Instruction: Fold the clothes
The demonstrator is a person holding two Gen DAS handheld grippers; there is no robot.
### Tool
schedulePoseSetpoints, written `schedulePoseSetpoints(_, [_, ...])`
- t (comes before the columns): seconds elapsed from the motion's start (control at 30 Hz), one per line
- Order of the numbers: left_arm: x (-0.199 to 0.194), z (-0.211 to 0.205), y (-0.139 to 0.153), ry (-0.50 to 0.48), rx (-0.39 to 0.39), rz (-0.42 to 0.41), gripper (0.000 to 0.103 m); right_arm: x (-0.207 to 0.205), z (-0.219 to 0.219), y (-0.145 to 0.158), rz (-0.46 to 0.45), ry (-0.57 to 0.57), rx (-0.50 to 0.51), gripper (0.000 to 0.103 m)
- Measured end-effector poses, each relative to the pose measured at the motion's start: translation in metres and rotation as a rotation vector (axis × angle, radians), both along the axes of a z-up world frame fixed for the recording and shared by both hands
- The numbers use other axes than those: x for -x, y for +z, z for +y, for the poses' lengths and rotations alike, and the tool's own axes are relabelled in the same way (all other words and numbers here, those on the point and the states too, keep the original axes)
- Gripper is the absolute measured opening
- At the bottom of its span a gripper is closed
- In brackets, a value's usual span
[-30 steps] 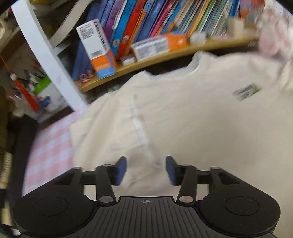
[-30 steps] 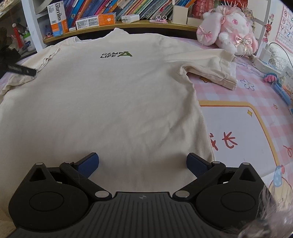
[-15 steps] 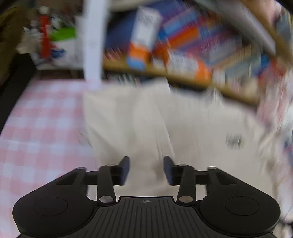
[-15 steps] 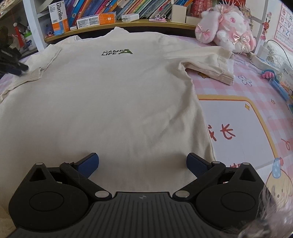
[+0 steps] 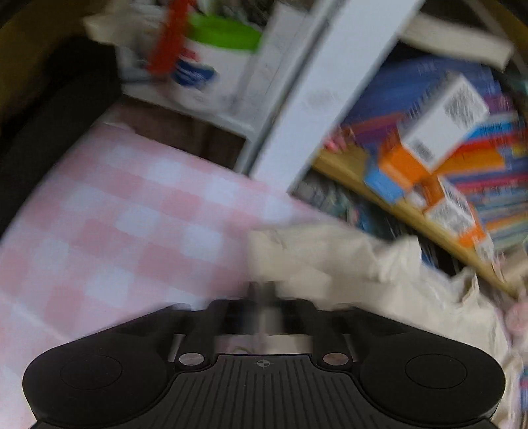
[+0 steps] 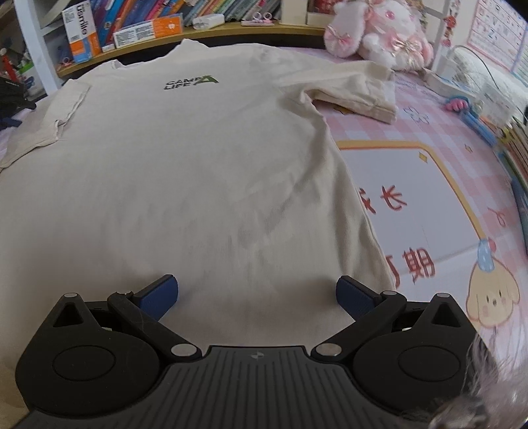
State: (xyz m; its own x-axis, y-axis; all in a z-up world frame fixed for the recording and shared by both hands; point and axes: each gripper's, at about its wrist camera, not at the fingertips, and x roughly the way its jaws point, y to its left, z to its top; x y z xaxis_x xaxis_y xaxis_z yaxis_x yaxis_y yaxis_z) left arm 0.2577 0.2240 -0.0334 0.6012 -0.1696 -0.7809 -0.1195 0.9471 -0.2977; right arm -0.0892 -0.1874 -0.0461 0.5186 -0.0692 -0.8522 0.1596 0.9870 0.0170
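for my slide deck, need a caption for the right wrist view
Open right tongs poised over the hem of a cream t-shirt spread flat on a pink checked cloth.

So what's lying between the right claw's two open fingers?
Only the cream t-shirt: its lower part near the hem spreads flat across the gap of the right claw, the right wrist view shows. Nothing else lies there, and neither pad presses on the cloth.

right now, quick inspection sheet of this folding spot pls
surface: pink checked cloth, printed panel at right
job's things: cream t-shirt spread flat, logo side up, one sleeve bunched
clutter: plush toy, boxes on shelf
grippers: left gripper shut at the sleeve edge, too blurred to confirm a hold; right gripper open over the hem
cables: thin white cable far right
surroundings: bookshelf behind
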Motion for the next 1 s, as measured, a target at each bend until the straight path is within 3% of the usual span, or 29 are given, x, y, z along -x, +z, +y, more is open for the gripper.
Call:
schedulePoseSetpoints(0.03, [-0.003,-0.002,0.005,-0.014,-0.052,-0.040,0.000,0.001,0.000,0.000,0.001,-0.005,0.000,0.103])
schedulePoseSetpoints(0.1, [-0.012,-0.001,0.010,-0.029,-0.085,-0.069,0.000,0.002,0.001,0.000,0.003,-0.015,0.000,0.103])
schedulePoseSetpoints(0.23, [-0.022,-0.016,-0.003,-0.098,-0.227,-0.015,0.002,0.001,0.006,0.000,0.004,0.003,0.000,0.103])
schedulePoseSetpoints(0.27, [-0.020,-0.018,-0.004,-0.097,-0.248,-0.020,0.010,0.001,0.006,0.000,0.004,0.007,0.001,0.103])
schedulePoseSetpoints(0.37, [-0.014,-0.019,0.003,-0.028,-0.315,-0.013,0.013,0.000,0.004,0.000,0.003,0.019,0.003,0.103])
schedulePoseSetpoints(0.43, [-0.001,-0.027,0.021,-0.006,-0.354,-0.105,0.013,-0.001,0.003,-0.001,0.001,0.026,0.003,0.103])
schedulePoseSetpoints(0.5, [0.013,-0.049,0.034,-0.094,-0.349,-0.192,0.013,-0.002,0.002,-0.001,-0.004,0.036,0.003,0.103])
schedulePoseSetpoints(0.6, [0.021,-0.097,0.031,-0.247,-0.349,-0.184,0.018,-0.007,0.001,-0.001,-0.010,0.051,0.003,0.103])
schedulePoseSetpoints(0.67, [0.024,-0.130,0.024,-0.327,-0.353,-0.170,0.036,-0.011,0.000,-0.002,-0.017,0.060,0.003,0.103])
schedulePoseSetpoints(0.77, [0.027,-0.166,0.006,-0.347,-0.420,-0.153,0.057,-0.015,-0.001,-0.002,-0.022,0.076,0.002,0.103])
schedulePoseSetpoints(0.9, [0.023,-0.185,-0.017,-0.321,-0.582,-0.139,0.053,-0.012,-0.004,-0.002,-0.031,0.115,-0.001,0.103])
schedulePoseSetpoints(0.93, [0.024,-0.185,-0.020,-0.318,-0.585,-0.142,0.037,-0.011,-0.005,-0.002,-0.034,0.124,-0.002,0.103])
schedulePoseSetpoints(0.97, [0.026,-0.179,-0.020,-0.318,-0.527,-0.145,0.011,-0.010,-0.006,-0.002,-0.037,0.133,-0.002,0.103])
schedulePoseSetpoints(1.0, [0.028,-0.169,-0.016,-0.293,-0.442,-0.146,0.010,-0.009,-0.006,-0.002,-0.039,0.140,-0.002,0.103])
